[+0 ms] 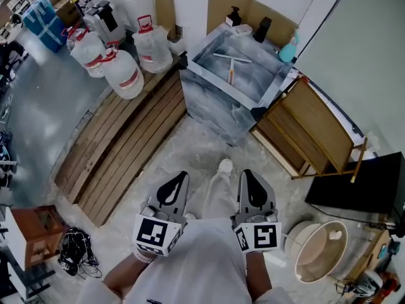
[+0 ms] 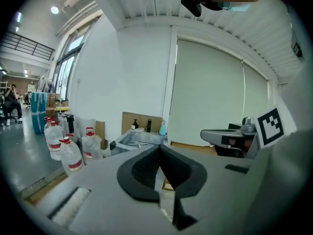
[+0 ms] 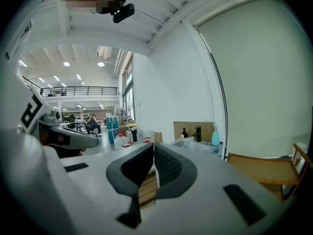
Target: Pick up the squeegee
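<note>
Approach step: my left gripper [image 1: 183, 177] and right gripper [image 1: 246, 173], jaws pressed together and empty, hang well short of the grey marbled basin [image 1: 212, 103]. Pale T-shaped squeegee [image 1: 229, 63] lies inside it; next, I reach in with jaws parted.

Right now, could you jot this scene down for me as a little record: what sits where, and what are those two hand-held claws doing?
Squeegee: lying inside the sink, nothing touching it
Sink: grey marbled basin, ahead of the person
Left gripper: jaws together, empty, held close to the body
Right gripper: jaws together, empty, level with the left one
Water jugs: clustered left of the sink
Wooden slats: on the floor, running from the jugs towards the person
Spray bottle: blue, at the sink's far right corner
</note>
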The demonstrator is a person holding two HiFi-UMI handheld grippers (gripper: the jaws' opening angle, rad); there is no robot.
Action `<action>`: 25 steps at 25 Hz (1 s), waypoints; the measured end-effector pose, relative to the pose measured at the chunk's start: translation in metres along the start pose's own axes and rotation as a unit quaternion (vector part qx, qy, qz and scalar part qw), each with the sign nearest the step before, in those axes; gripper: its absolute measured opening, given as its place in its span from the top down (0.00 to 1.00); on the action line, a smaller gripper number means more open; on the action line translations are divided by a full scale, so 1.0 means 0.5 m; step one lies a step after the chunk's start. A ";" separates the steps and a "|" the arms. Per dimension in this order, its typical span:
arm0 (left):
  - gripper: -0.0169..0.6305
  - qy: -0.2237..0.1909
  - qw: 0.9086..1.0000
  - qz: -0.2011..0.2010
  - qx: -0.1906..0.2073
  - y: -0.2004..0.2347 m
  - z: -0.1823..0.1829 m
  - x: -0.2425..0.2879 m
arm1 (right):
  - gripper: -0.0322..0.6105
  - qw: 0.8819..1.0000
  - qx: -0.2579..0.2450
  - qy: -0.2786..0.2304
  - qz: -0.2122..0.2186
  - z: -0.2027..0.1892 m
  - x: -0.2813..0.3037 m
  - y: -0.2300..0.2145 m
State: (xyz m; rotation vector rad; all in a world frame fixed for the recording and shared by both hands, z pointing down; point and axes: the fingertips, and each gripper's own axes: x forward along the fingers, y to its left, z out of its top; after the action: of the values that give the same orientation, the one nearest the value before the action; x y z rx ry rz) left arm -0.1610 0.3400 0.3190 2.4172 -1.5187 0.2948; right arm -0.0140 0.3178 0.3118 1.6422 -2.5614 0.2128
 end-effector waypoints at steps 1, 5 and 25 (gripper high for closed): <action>0.97 0.005 1.000 -0.001 0.002 0.005 0.011 0.039 | 0.94 1.000 0.002 0.003 0.004 0.006 0.032 -0.023; 0.97 0.015 1.000 -0.001 0.005 0.022 0.089 0.210 | 0.94 1.000 0.001 0.016 0.022 0.046 0.165 -0.129; 0.97 0.056 0.998 -0.025 -0.022 0.084 0.222 0.688 | 0.94 1.000 0.006 0.029 -0.002 0.129 0.511 -0.468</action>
State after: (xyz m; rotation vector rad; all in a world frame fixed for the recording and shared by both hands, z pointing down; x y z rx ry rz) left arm -0.0481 -0.0056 0.3269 2.3585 -1.3998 0.3760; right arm 0.0920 -0.0182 0.3026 1.6199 -2.5210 0.2724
